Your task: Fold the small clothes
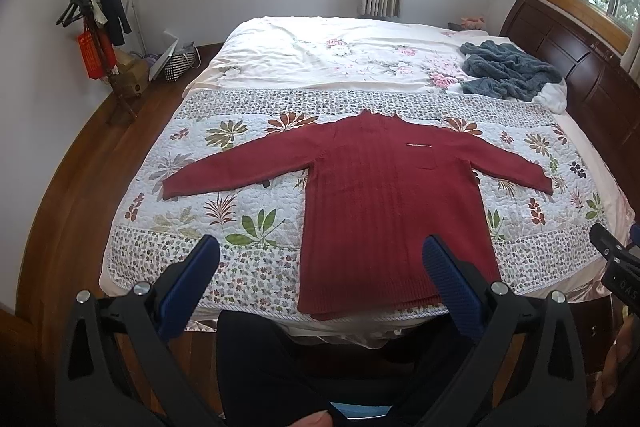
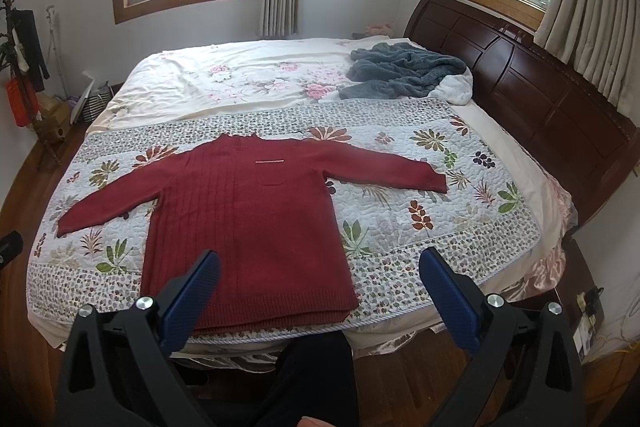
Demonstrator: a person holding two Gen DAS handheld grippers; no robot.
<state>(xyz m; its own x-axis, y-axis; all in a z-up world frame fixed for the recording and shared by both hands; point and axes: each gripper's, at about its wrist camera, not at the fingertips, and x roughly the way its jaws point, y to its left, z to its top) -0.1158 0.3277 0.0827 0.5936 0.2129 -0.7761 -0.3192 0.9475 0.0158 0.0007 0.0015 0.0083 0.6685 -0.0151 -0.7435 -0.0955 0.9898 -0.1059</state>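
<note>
We see a wide bed (image 2: 516, 155) filling most of both views, with a dark wooden headboard (image 2: 520, 79) along its right side. A floral quilt (image 2: 400, 211) covers the near half of the bed; a pale flowered sheet (image 2: 224, 79) covers the far half.

We see the red sweater (image 2: 248, 219) lying flat on the quilt, front side up. Its long axis runs from the near edge of the bed toward the far side: the hem sits at the near edge, and the collar points away from us, toward the windows. Both sleeves extend outward to left and right, each angled slightly back toward the hem. A small chest pocket and a thin white line show on the right half of the chest.

A crumpled blue-grey blanket (image 2: 400, 71) lies on the far sheet near the headboard, well apart from the sweater. A coat stand (image 1: 94, 39) with hanging items stands on the wooden floor at far left. Beside it sits what appears to be a checked bag (image 1: 180, 65); detail there is poor.

The left gripper (image 1: 322, 271) hovers above the hem with its jaws spread wide, holding nothing. The right gripper (image 2: 320, 281) hovers likewise, jaws spread wide and empty. Nothing lies between either gripper and the sweater.
</note>
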